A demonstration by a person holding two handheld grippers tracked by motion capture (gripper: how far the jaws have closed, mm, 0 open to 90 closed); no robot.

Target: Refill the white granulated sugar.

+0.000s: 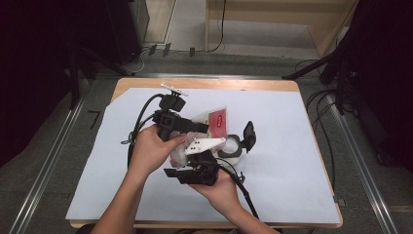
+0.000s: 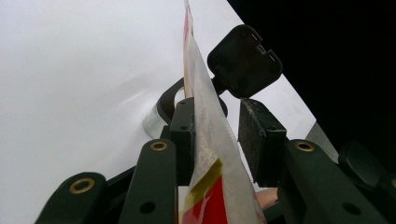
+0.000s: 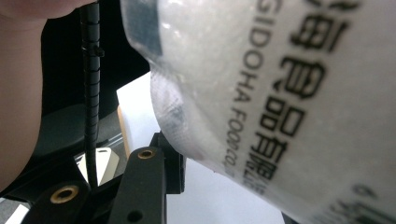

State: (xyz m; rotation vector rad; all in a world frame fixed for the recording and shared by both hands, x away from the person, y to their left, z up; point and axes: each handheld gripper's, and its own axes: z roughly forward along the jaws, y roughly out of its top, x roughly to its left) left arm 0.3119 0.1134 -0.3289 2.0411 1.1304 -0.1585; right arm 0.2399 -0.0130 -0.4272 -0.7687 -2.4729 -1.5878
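Observation:
A clear bag [image 1: 217, 122] with a red label, packed with white contents, is held up over the middle of the table. In the left gripper view its flat top edge [image 2: 205, 126] stands between the jaws of my left gripper [image 2: 215, 135]. The left pad [image 2: 184, 135] touches it, while a narrow gap shows at the right pad. My right gripper [image 1: 192, 158] grips the bag from below; in the right gripper view the printed bag [image 3: 280, 102] bulges across the jaws and hides the right one. A small clear jar [image 1: 229, 150] stands just beyond, its black flip lid [image 1: 249, 135] open.
A white sheet [image 1: 292, 161] covers the wooden table [image 1: 204, 84]. Black cables trail from both grippers across the near side. Dark stands and more cables lie on the floor around the table, with a wooden frame at the back.

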